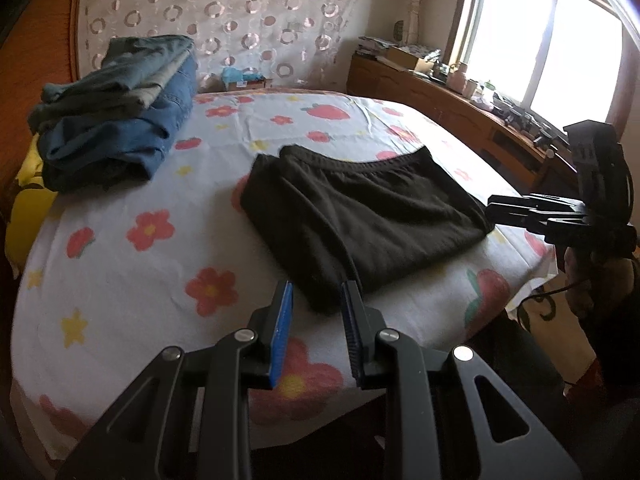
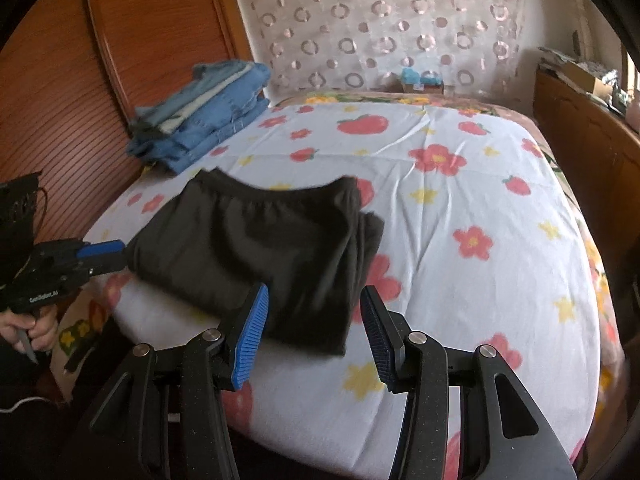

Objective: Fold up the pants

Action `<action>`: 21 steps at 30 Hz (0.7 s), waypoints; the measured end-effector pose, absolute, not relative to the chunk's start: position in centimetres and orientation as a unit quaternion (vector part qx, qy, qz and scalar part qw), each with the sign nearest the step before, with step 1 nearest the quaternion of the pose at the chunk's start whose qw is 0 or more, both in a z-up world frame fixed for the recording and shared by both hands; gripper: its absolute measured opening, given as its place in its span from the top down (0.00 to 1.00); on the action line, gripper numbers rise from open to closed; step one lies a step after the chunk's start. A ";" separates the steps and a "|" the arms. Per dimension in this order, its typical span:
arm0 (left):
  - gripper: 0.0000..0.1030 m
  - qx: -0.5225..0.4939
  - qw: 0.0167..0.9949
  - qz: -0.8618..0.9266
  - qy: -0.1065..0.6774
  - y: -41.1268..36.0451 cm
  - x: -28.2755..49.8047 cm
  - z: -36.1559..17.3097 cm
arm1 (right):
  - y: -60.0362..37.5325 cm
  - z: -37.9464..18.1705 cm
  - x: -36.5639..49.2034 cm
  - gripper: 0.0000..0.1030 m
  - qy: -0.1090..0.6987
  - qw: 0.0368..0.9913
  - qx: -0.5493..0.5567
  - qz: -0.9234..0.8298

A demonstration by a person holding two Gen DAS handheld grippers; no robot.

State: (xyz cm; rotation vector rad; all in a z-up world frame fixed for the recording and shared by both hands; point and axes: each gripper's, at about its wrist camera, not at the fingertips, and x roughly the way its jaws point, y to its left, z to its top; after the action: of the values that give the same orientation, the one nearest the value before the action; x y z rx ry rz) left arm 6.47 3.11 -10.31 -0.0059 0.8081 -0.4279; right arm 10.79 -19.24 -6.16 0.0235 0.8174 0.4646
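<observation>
Lying folded into a compact dark rectangle, black pants point(image 1: 360, 216) on the floral bedsheet point(image 1: 132, 280), elastic waistband toward the patterned headboard curtain point(image 1: 224, 12). Beyond the pants, toward the wooden headboard side, a stack of folded jeans point(image 1: 116, 108), well apart from them. Near the pants' closest corner, left gripper point(image 1: 316, 300), blue pads parted by a narrow gap, nothing between them, not touching the cloth. At the pants' other near edge, right gripper point(image 2: 314, 304), jaws standing moderately wide, empty, hovering just above the fabric's corner. Beside the pants on the window side, a wooden cabinet point(image 1: 440, 100) cluttered with small items. Gripping the left tool's handle, a hand point(image 2: 34, 330), seen from the right wrist camera.
</observation>
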 end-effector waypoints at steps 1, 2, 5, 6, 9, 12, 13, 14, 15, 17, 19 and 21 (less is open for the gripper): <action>0.78 -0.003 0.896 -0.208 0.391 3.0 6.5 -10.5 | -19.2 -6.4 10.7 0.53 0.396 0.890 0.013 0.225; 0.78 -0.003 0.895 -0.211 0.392 2.8 6.4 -10.7 | -19.2 -6.6 10.7 0.53 0.399 0.889 0.015 0.224; 0.82 0.000 0.893 -0.216 0.395 2.4 6.5 -11.0 | -19.4 -7.3 10.8 0.55 0.405 0.887 0.021 0.221; 0.82 0.002 0.893 -0.217 0.394 2.3 6.5 -11.1 | -19.4 -7.5 10.8 0.58 0.407 0.886 0.022 0.222; 0.83 0.006 0.893 -0.214 0.396 2.2 6.7 -11.4 | -19.3 -7.9 10.9 0.69 0.410 0.884 0.020 0.222; 0.91 0.010 0.894 -0.212 0.394 2.3 6.7 -11.5 | -19.4 -8.1 10.9 0.86 0.410 0.885 0.018 0.219; 0.94 0.010 0.896 -0.211 0.390 2.4 6.7 -11.4 | -19.5 -8.1 10.9 0.91 0.408 0.886 0.018 0.218; 0.95 0.009 0.897 -0.212 0.389 2.5 6.6 -11.3 | -19.8 -8.1 10.9 0.93 0.407 0.886 0.023 0.220; 0.97 0.009 0.897 -0.212 0.387 2.7 6.5 -11.1 | -20.0 -8.1 11.0 0.94 0.406 0.886 0.026 0.221; 0.97 0.008 0.902 -0.209 0.377 3.1 6.2 -10.4 | -20.1 -8.1 11.0 0.95 0.405 0.887 0.024 0.219; 0.97 0.002 0.905 -0.206 0.373 3.7 6.1 -9.8 | -20.0 -8.1 11.0 0.95 0.405 0.888 0.022 0.217; 1.00 0.006 0.905 -0.203 0.373 4.1 6.0 -9.5 | -20.0 -8.1 11.0 0.95 0.404 0.888 0.019 0.217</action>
State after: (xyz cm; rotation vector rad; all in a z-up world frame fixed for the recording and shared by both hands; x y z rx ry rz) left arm 6.03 4.08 -9.48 0.0120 0.7698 -0.4200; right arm 11.04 -20.01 -8.15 0.0389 0.8401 0.4499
